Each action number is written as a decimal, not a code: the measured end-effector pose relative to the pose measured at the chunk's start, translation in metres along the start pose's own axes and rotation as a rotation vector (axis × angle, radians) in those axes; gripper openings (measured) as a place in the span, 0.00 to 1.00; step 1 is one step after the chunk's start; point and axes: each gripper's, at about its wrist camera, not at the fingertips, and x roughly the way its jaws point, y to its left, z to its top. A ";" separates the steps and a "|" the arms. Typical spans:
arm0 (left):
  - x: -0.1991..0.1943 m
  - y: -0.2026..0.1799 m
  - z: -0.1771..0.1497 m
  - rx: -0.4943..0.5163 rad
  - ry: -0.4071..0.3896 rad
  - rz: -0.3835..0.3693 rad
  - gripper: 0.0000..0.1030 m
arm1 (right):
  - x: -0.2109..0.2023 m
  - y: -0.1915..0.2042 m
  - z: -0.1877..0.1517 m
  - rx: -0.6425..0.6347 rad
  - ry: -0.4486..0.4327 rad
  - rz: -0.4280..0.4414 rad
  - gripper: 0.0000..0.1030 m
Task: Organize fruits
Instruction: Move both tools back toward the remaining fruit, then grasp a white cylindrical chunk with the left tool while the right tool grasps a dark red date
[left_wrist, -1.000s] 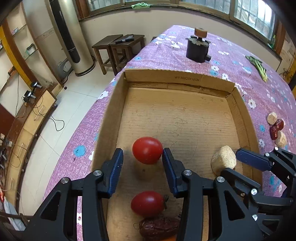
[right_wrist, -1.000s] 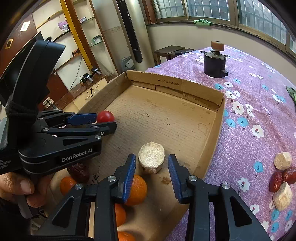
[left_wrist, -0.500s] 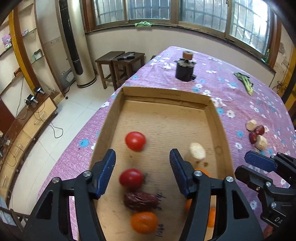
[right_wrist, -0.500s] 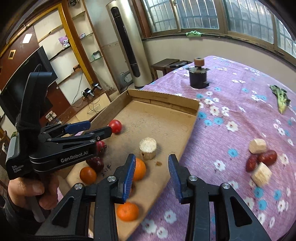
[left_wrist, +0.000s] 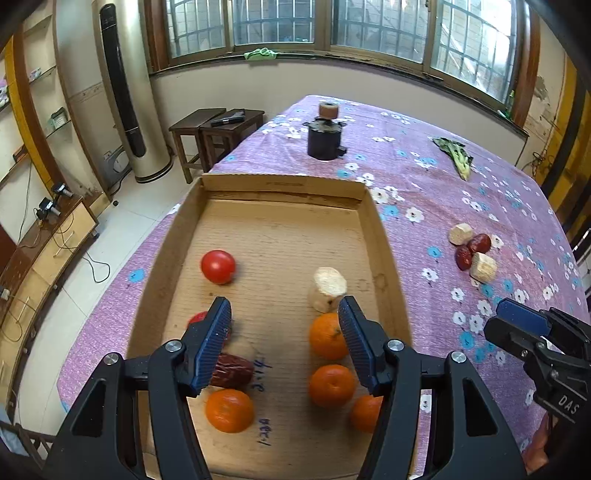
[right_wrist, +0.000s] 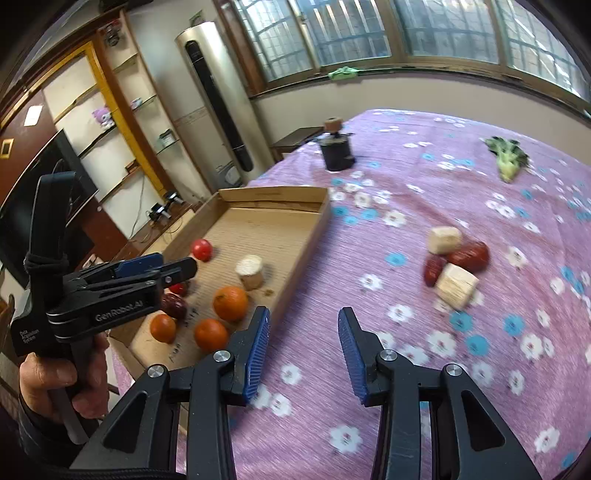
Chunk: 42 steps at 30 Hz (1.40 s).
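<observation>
Right wrist view: left gripper (right_wrist: 173, 266), jaws apart, reads "GenRobot.AI"; right gripper (right_wrist: 303, 349) gapes empty.

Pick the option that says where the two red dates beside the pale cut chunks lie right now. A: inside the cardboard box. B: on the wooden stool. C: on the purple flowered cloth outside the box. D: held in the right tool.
C: the two red dates rest on the purple cloth, right of the cardboard box, between the pale chunks.

A table (right_wrist: 424, 387) is covered by a flowered purple cloth; a cardboard tray (left_wrist: 384, 254), dates (right_wrist: 469, 254), pale blocks (right_wrist: 456, 284), a dark pot (left_wrist: 324, 142) and greens (right_wrist: 508, 157) are laid on it.
</observation>
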 end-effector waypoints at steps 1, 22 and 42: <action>0.000 -0.003 -0.001 0.004 0.002 -0.003 0.58 | -0.002 -0.004 -0.002 0.008 0.000 -0.005 0.39; 0.004 -0.097 -0.006 0.135 0.046 -0.169 0.58 | -0.041 -0.077 -0.014 0.094 -0.029 -0.137 0.40; 0.080 -0.206 0.015 0.230 0.157 -0.304 0.58 | -0.054 -0.127 -0.002 0.143 -0.060 -0.194 0.40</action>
